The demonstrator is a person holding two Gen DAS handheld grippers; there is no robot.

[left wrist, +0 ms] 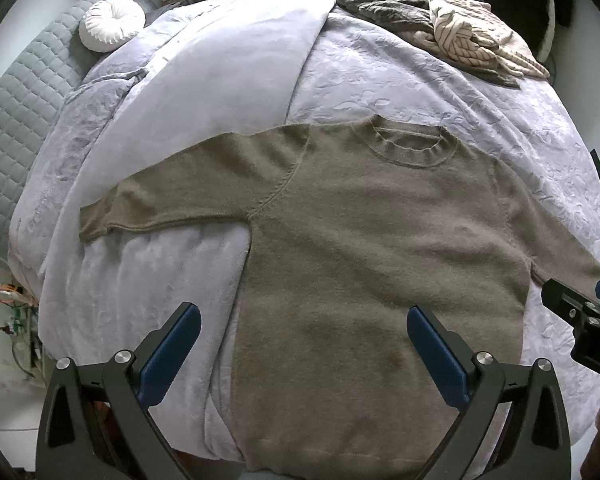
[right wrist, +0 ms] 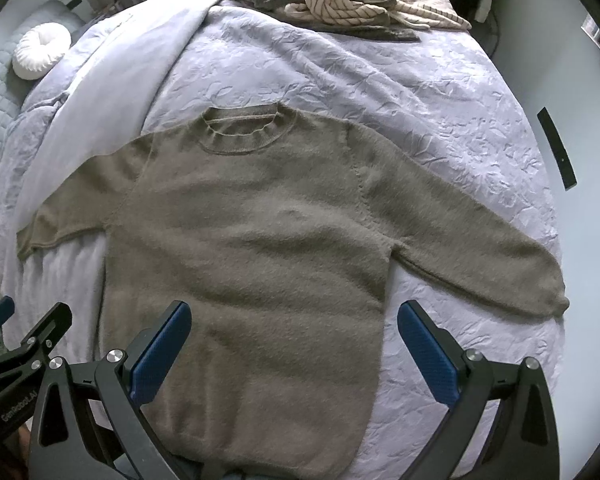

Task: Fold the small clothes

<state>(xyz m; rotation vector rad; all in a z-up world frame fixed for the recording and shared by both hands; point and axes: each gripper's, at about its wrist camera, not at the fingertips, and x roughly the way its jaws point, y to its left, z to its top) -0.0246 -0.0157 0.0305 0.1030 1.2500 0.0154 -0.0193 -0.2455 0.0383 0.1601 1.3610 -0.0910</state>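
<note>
A taupe knit sweater [left wrist: 364, 248] lies flat and face up on the bed, collar away from me, both sleeves spread outward. In the right wrist view the same sweater [right wrist: 252, 240] fills the middle, its right sleeve reaching toward the bed's edge. My left gripper [left wrist: 304, 344] hovers open above the sweater's lower left side, nothing between its blue pads. My right gripper [right wrist: 294, 340] hangs open above the lower right part of the body, also holding nothing. Each gripper shows at the edge of the other's view: the right gripper [left wrist: 580, 300], the left gripper [right wrist: 28, 328].
The bed carries a pale lavender textured bedspread [right wrist: 400, 92] and a smoother blanket [left wrist: 228, 64] on the left. A heap of other clothes [left wrist: 440, 20], striped and dark, sits at the far end. A round white cushion [left wrist: 112, 24] rests far left by a grey quilted pad [left wrist: 16, 112].
</note>
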